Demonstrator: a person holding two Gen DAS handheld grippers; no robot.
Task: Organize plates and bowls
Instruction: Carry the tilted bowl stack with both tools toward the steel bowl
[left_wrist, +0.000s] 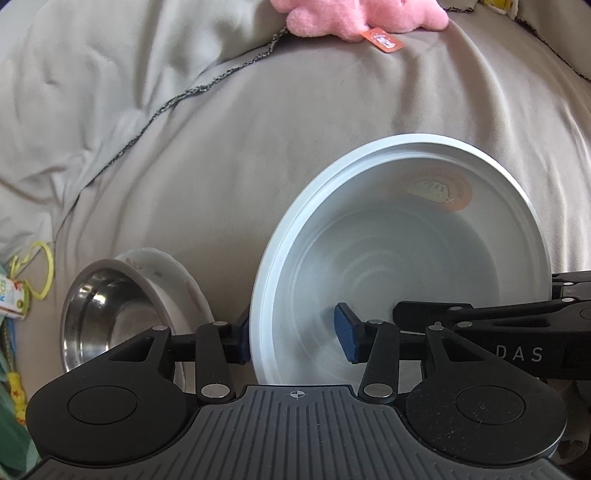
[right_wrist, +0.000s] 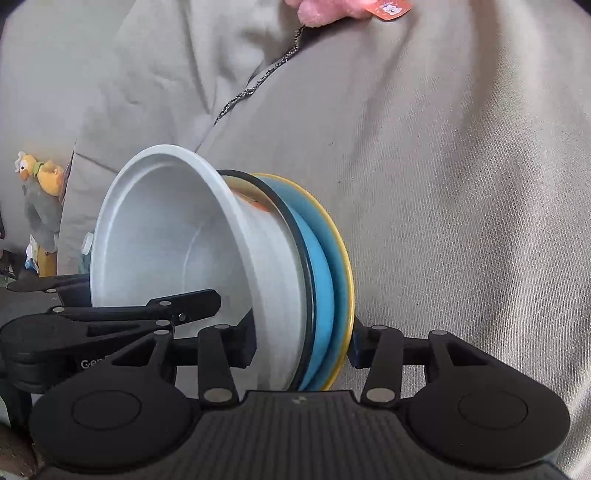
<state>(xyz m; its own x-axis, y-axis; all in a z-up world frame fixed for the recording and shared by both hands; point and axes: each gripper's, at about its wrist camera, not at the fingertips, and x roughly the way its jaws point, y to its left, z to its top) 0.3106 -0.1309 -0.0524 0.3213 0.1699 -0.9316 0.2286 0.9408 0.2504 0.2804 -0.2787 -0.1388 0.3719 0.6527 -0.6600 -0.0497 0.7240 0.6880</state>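
Note:
A white bowl (left_wrist: 424, 236) sits nested on a stack of plates on the grey bedcover, its mouth towards the left wrist camera. My left gripper (left_wrist: 293, 336) straddles the bowl's near rim. One pad is outside the rim and the other hangs inside the bowl with its face bare. In the right wrist view the bowl (right_wrist: 177, 236) rests on a black-rimmed plate (right_wrist: 291, 221), a blue plate (right_wrist: 321, 266) and a yellow plate (right_wrist: 345, 258). My right gripper (right_wrist: 301, 343) is shut on this stack, with one pad inside the bowl and the other behind the yellow plate.
A steel bowl (left_wrist: 107, 314) stands on a white plate (left_wrist: 177, 280) left of the stack. A pink plush toy (left_wrist: 354, 14) lies at the far edge of the cover. A small carton (left_wrist: 13, 295) and a duck toy (right_wrist: 40, 177) are at the left.

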